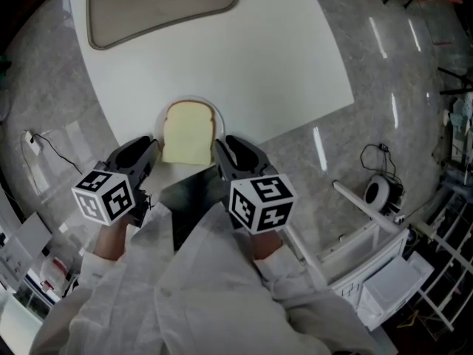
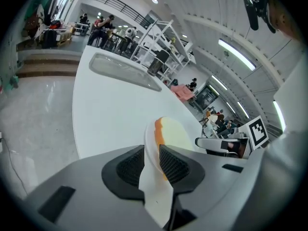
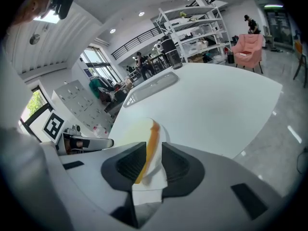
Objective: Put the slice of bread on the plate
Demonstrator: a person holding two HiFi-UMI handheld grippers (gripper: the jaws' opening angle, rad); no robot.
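Note:
A slice of white bread (image 1: 188, 132) with a tan crust lies on a small white plate (image 1: 219, 115) at the near edge of the white table (image 1: 266, 65). My left gripper (image 1: 151, 152) is shut on the plate's left rim, and my right gripper (image 1: 222, 151) is shut on its right rim. In the left gripper view the white plate rim (image 2: 155, 189) stands edge-on between the pads of the left gripper (image 2: 153, 160), with the bread (image 2: 175, 133) beyond. In the right gripper view the right gripper (image 3: 153, 160) pinches the plate (image 3: 150, 181) beside the bread's crust (image 3: 152, 136).
A beige tray (image 1: 159, 6) lies at the table's far side. Grey marble floor surrounds the table. A cable (image 1: 44, 150) runs on the floor at the left, and white racks (image 1: 384, 272) stand at the lower right. Shelving (image 3: 192, 28) and people show far off.

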